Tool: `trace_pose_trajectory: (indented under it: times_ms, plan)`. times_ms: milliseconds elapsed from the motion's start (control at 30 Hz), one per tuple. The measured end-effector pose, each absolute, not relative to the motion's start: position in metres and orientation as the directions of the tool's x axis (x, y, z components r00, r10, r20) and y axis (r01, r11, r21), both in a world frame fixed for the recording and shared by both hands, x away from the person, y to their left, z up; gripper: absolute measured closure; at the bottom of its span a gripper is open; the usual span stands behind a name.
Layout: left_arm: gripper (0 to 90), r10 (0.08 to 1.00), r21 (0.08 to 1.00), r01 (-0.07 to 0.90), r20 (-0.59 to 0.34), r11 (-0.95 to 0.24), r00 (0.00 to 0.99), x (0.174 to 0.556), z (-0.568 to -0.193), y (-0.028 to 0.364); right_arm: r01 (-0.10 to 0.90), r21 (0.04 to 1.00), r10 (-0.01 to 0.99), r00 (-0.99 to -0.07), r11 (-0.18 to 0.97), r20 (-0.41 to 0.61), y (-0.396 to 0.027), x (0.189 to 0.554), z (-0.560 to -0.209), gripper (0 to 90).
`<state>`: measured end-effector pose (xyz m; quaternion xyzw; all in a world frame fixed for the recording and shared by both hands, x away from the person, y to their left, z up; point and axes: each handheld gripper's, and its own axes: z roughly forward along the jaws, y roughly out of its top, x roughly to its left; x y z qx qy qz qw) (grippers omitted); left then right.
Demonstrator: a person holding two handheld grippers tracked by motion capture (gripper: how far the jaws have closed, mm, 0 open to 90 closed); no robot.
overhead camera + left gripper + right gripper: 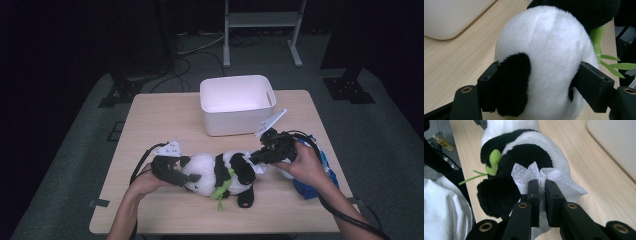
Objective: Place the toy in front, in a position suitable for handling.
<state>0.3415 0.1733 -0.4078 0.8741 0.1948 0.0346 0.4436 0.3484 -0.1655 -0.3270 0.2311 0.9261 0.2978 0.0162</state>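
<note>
Two hand-held grippers work on one plush panda (220, 172) that lies on its side on the bench (150, 125). The left hand-held gripper (186, 176) stands at the panda's head end, at the left of the high view. In the left gripper view its jaws stand apart on either side of the white head (549, 62): the left jaw lies against a black ear (512, 82), the right jaw against the opposite flank of the head. Whether the pads press the plush or merely touch it cannot be told; the head fills the gap between them.

The right hand-held gripper (253, 159) points at the panda's rear end from the right. Its jaws are narrow and clamp a crumpled white paper tissue (544, 178). The tissue fans out above and beside the jaw tips and touches the black fur of the panda's lower body. A green leaf piece (492, 161) sits on the black fur just left of the tissue in the right gripper view.

In the high view the panda lies between the two hand-held grippers, near the front edge of the bench, with its black feet toward the right hand-held gripper. A white bin (237, 102) stands behind the panda, toward the far edge of the bench, apart from both hand-held grippers. A blue packet (312, 187) lies under the right hand (302, 167), at the right edge of the bench.
</note>
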Motion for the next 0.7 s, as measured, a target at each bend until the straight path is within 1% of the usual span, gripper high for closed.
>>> trace_pose_trajectory:
  times_ms: [133,367,633,700]
  plan:
    - [26.3,0.373,0.787,0.317,-0.120,-0.529,0.920,0.342,-0.408,0.174,0.413,0.572,0.437,-0.893,0.709,0.104,-0.163,0.351,-0.323,82.3]
    - [26.2,0.368,0.779,0.299,-0.095,-0.551,0.925,0.339,-0.404,0.168,0.394,0.602,0.414,-0.903,0.695,0.114,-0.154,0.352,-0.316,82.3]
    - [26.1,0.370,0.777,0.308,-0.104,-0.549,0.923,0.340,-0.405,0.169,0.354,0.594,0.360,-0.926,0.722,0.114,-0.126,0.356,-0.315,82.2]
    - [26.1,0.369,0.778,0.308,-0.105,-0.548,0.923,0.340,-0.405,0.169,0.349,0.593,0.358,-0.927,0.726,0.108,-0.125,0.354,-0.315,82.3]
